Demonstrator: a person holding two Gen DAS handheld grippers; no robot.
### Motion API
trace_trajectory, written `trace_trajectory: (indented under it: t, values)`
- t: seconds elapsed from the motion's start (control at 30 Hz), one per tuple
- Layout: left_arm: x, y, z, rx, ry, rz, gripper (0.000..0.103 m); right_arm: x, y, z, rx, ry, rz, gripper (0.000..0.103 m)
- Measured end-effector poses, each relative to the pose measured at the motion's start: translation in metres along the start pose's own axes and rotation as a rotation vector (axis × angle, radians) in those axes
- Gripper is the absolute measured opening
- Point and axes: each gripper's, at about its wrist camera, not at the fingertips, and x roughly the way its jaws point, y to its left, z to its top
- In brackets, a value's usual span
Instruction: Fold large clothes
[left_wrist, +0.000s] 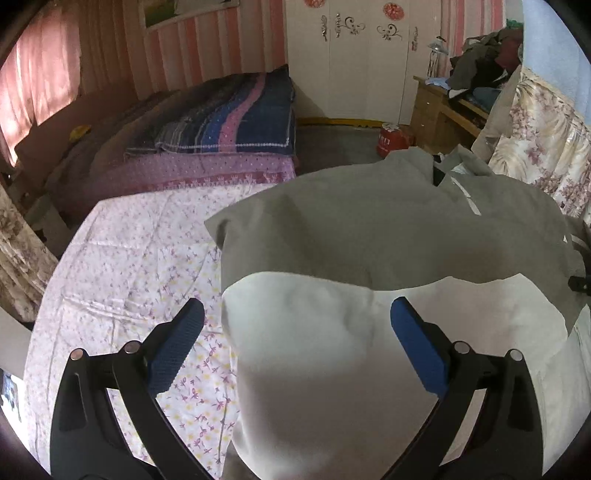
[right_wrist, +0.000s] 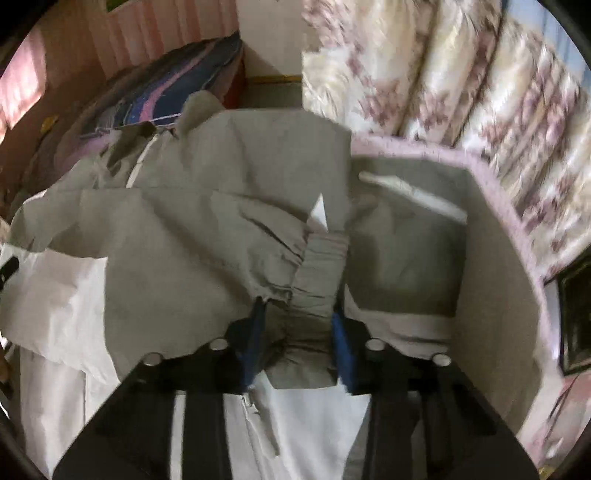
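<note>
Right wrist view: right claw (right_wrist: 297, 332) is clamping a bunched grey cuff (right_wrist: 321, 273) of the jacket (right_wrist: 207, 229), fabric pressing between both pads. Left claw (left_wrist: 295, 343) is hanging apart over the jacket's white hem, which is lying ahead on the floral bedsheet (left_wrist: 129, 266). Risk: the thick bunch is slipping out mid-fold, skewing the sleeve.

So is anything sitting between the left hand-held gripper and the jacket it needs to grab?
Nothing visible. The left hand-held gripper is open right over the grey and white jacket, one finger above the floral bedspread, the other above the white panel. The right hand-held gripper is already closed on the jacket's cuff.
</note>
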Motion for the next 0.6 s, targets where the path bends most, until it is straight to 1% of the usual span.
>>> trace_trajectory:
  t: [0.07,0.1,0.13,0.17,0.2,0.23,0.27,0.3,0.33,0.37,0.4,0.43,0.47,0.5,0.53,0.57,0.6]
  values:
    - [-0.001,0.000,0.001,-0.005,0.000,-0.011,0.100,-0.016,-0.004,0.000,-0.002,-0.054,-0.052,0.024]
    - [-0.001,-0.001,0.002,0.008,0.002,-0.012,0.100,-0.019,-0.009,0.001,0.001,-0.073,-0.097,0.024]
    - [-0.002,-0.002,0.003,0.020,0.003,-0.006,0.100,-0.019,-0.014,0.000,0.007,-0.083,-0.163,0.024]
    - [-0.001,-0.004,0.004,0.032,0.004,0.004,0.100,-0.009,-0.020,-0.002,0.011,-0.056,-0.248,0.024]
    - [0.001,-0.005,0.005,0.036,0.011,0.006,0.100,-0.001,-0.024,-0.003,0.027,-0.030,-0.266,0.026]
    - [0.008,-0.005,0.004,0.034,0.035,0.014,0.100,0.007,-0.025,-0.003,0.042,-0.009,-0.270,0.033]
    - [0.016,-0.005,0.002,0.029,0.060,0.027,0.100,0.012,-0.023,-0.003,0.041,0.003,-0.278,0.037]
    - [0.023,-0.005,0.000,0.030,0.079,0.040,0.100,0.015,-0.016,-0.003,0.018,-0.006,-0.286,0.045]
    - [0.028,-0.004,-0.002,0.038,0.085,0.051,0.100,0.015,-0.011,-0.004,-0.005,-0.012,-0.285,0.053]
    - [0.034,-0.003,-0.007,0.054,0.087,0.074,0.100,0.014,-0.007,-0.007,-0.027,-0.011,-0.276,0.057]
    - [0.037,-0.001,-0.010,0.063,0.084,0.087,0.100,0.009,-0.006,-0.010,-0.041,-0.017,-0.263,0.060]
    - [0.039,0.003,-0.012,0.058,0.083,0.091,0.100,0.003,-0.008,-0.012,-0.038,-0.029,-0.246,0.066]
    - [0.038,0.009,-0.014,0.039,0.076,0.081,0.098,-0.003,-0.011,-0.014,-0.028,-0.044,-0.219,0.070]
    - [0.033,0.013,-0.015,0.026,0.063,0.074,0.095,-0.015,-0.016,-0.017,-0.012,-0.067,-0.174,0.073]
    - [0.030,0.016,-0.016,0.021,0.057,0.073,0.091,-0.027,-0.021,-0.020,0.000,-0.090,-0.131,0.078]
    - [0.021,0.018,-0.016,0.017,0.046,0.070,0.089,-0.043,-0.027,-0.026,0.010,-0.118,-0.095,0.080]
    - [0.012,0.019,-0.015,0.015,0.033,0.060,0.089,-0.065,-0.031,-0.035,0.021,-0.167,-0.043,0.082]
